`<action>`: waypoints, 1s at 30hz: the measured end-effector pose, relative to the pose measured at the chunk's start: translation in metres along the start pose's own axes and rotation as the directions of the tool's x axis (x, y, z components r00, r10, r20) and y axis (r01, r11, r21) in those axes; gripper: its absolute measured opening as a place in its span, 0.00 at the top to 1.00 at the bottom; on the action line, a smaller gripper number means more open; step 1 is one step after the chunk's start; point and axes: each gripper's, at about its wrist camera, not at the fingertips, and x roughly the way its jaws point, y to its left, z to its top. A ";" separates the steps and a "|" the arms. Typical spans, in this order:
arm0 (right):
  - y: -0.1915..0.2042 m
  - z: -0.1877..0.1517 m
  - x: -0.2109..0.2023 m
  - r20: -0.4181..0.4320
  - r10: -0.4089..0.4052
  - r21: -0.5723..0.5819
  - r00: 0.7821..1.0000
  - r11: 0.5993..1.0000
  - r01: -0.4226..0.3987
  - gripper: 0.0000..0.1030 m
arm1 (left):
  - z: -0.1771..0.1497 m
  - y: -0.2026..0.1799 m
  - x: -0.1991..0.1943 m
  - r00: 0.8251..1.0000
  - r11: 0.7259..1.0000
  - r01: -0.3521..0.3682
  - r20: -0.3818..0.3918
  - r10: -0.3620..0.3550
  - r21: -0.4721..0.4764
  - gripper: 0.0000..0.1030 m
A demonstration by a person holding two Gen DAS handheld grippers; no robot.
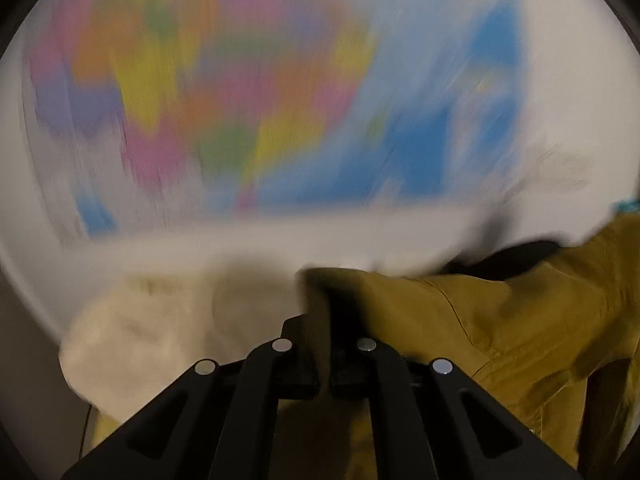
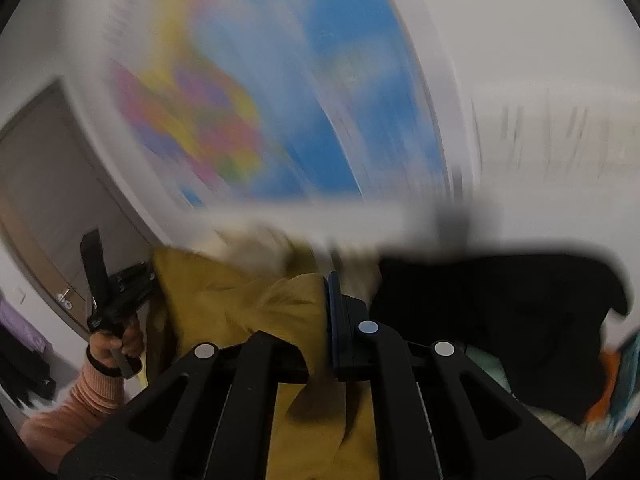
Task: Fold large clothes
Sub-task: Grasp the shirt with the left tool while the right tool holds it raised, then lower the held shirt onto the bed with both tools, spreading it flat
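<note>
Both grippers pinch the mustard garment (image 1: 480, 320), the left gripper (image 1: 324, 344) closed on a bunched edge at lower centre and the right gripper (image 2: 320, 320) likewise, probably holding it taut and lifted before folding

Blurred colourful wall map (image 1: 248, 92) above heaped fabrics.
A cream cloth (image 1: 160, 320), a black cloth (image 2: 500, 312), a brown door (image 2: 48, 184).

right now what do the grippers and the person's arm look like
Both grippers, left gripper and right gripper, have matte black angular linkage arms with round silver pins. The right one carries a blue finger pad. The left hand wears a salmon ribbed sleeve.
</note>
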 end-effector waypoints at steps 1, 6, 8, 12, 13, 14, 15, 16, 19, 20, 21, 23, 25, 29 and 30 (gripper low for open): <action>-0.012 -0.004 0.023 -0.034 -0.024 0.027 0.999 0.999 0.025 0.95 | -0.007 0.001 0.032 0.998 1.000 0.004 -0.056 -0.005 -0.014 0.98; -0.070 -0.014 0.098 -0.119 -0.016 0.179 0.993 0.983 0.038 0.96 | -0.010 0.007 0.087 0.991 0.998 0.052 -0.119 -0.057 -0.041 0.98; -0.078 -0.007 0.095 -0.104 0.008 0.206 0.995 0.978 0.014 0.96 | 0.003 0.018 0.087 0.991 0.996 0.073 -0.107 -0.078 -0.053 0.98; -0.093 -0.002 0.094 -0.109 -0.045 0.232 0.993 0.970 0.070 0.91 | 0.020 0.017 0.106 0.980 0.997 0.061 -0.189 -0.070 -0.050 0.82; -0.099 -0.005 0.104 -0.146 -0.085 0.236 0.986 0.964 0.118 0.82 | 0.020 0.016 0.120 0.971 0.997 0.060 -0.228 -0.069 -0.044 0.71; -0.106 -0.007 0.110 -0.168 -0.124 0.235 0.978 0.958 0.162 0.65 | 0.018 0.014 0.128 0.967 0.998 0.050 -0.248 -0.058 -0.037 0.68; -0.109 -0.012 0.115 -0.196 -0.177 0.223 0.964 0.950 0.219 0.58 | 0.015 0.013 0.131 0.966 0.998 0.051 -0.254 -0.056 -0.027 0.68; -0.108 -0.013 0.118 -0.208 -0.193 0.208 0.959 0.949 0.236 0.53 | 0.013 0.012 0.129 0.968 0.998 0.061 -0.245 -0.061 -0.010 0.66; -0.088 -0.013 0.109 -0.174 -0.271 0.090 0.947 0.953 0.289 0.48 | 0.007 0.008 0.104 0.980 0.994 0.103 -0.173 -0.094 0.046 0.49; -0.080 -0.013 0.102 -0.155 -0.301 0.041 0.941 0.950 0.311 0.42 | 0.004 0.007 0.090 0.983 0.990 0.121 -0.145 -0.110 0.073 0.47; -0.068 -0.013 0.095 -0.128 -0.339 -0.029 0.932 0.941 0.338 0.38 | 0.002 0.006 0.077 0.984 0.984 0.147 -0.117 -0.135 0.102 0.46; -0.037 -0.014 0.080 -0.067 -0.365 -0.178 0.929 0.920 0.348 0.28 | -0.003 -0.001 0.055 0.978 0.967 0.202 -0.086 -0.191 0.154 0.35; -0.010 -0.022 0.072 -0.037 -0.351 -0.306 0.936 0.895 0.324 0.19 | -0.012 -0.010 0.031 0.963 0.939 0.270 -0.078 -0.259 0.213 0.31; 0.039 -0.049 0.083 0.020 -0.424 -0.608 0.905 0.714 0.348 0.16 | -0.034 -0.036 0.015 0.905 0.868 0.424 -0.165 -0.392 0.258 0.28; 0.046 -0.057 0.090 0.031 -0.442 -0.668 0.896 0.658 0.348 0.16 | -0.041 -0.045 0.021 0.892 0.858 0.444 -0.214 -0.398 0.257 0.28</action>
